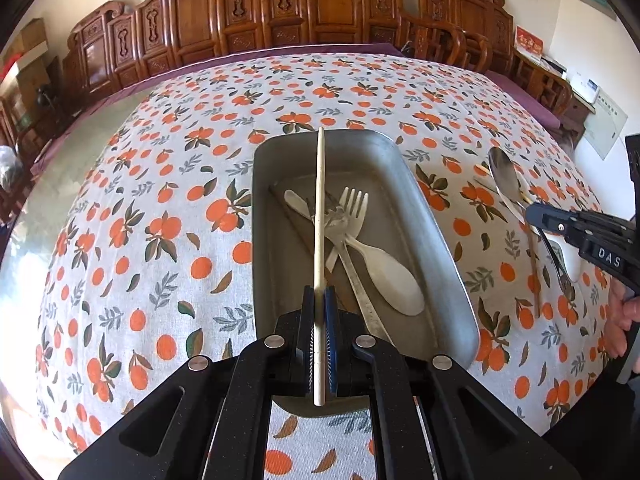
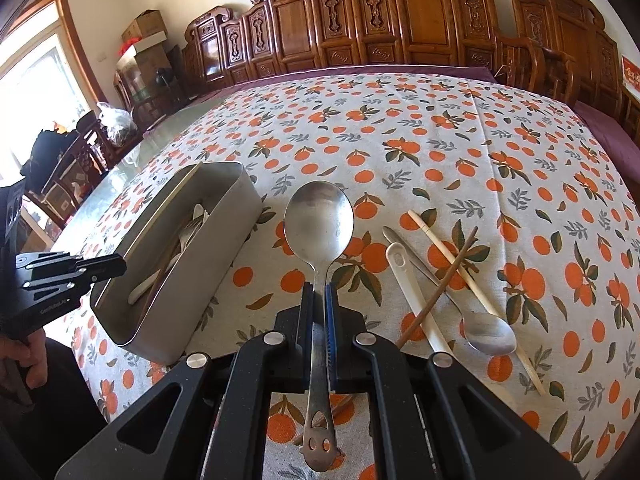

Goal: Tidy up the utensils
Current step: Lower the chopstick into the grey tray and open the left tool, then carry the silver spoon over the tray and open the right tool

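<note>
My left gripper [image 1: 320, 300] is shut on a pale chopstick [image 1: 319, 216] and holds it above the metal tray [image 1: 440, 240]. In the tray lie a white fork [image 1: 352, 208], a white spoon [image 1: 384, 276] and other utensils. My right gripper [image 2: 320, 300] is shut on the handle of a large metal spoon [image 2: 319, 224], held above the cloth to the right of the tray [image 2: 224, 236]. On the cloth to its right lie a white spoon [image 2: 412, 284], a small metal spoon [image 2: 488, 332], a brown chopstick [image 2: 440, 284] and a pale chopstick [image 2: 472, 292].
The table is covered by an orange-print cloth [image 1: 160, 220]. Carved wooden chairs [image 2: 400, 20] line its far edge. The right gripper [image 1: 536, 216] shows at the right of the left wrist view, the left gripper [image 2: 116, 266] at the left of the right wrist view.
</note>
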Demonstrator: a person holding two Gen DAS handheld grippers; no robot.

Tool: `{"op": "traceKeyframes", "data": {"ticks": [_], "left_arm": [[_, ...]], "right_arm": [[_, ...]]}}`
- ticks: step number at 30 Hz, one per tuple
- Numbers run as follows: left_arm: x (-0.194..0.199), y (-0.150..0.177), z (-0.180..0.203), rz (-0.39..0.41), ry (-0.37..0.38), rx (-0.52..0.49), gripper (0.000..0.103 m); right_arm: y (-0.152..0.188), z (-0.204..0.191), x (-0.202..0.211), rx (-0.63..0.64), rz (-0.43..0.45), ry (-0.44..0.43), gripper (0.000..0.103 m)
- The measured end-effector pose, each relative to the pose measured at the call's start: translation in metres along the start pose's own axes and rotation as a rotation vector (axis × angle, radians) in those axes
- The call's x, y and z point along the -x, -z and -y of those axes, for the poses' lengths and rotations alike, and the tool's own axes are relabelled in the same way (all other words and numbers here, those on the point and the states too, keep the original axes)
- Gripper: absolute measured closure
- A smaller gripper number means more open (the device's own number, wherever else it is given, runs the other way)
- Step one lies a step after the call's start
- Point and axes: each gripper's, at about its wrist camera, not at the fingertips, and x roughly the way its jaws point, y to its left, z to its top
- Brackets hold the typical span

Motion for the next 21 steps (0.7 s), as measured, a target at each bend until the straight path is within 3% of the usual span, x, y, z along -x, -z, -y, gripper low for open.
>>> {"op": "traceKeyframes", "data": {"ticks": [2, 4, 10, 21], "left_arm": [[-0.001, 0.000, -0.003, 0.005, 0.006, 0.018, 0.095], [0.001, 0.000, -0.005, 0.014, 0.013, 0.029, 0.083], [0.015, -0.001, -0.006, 0.078, 0.010, 0.030, 0.074], [0.036, -0.005, -0.022, 0.160, 0.003, 0.063, 0.072]], "right_arm": [[0.000, -0.001, -0.002, 0.001, -0.004, -0.001, 0.096], [0.001, -0.003, -0.002, 0.004, -0.007, -0.003, 0.096], [0.000, -0.008, -0.002, 0.010, -0.011, -0.009, 0.096], [-0.013, -0.049, 0.010, 0.051, 0.005, -0.057, 0.096]]}}
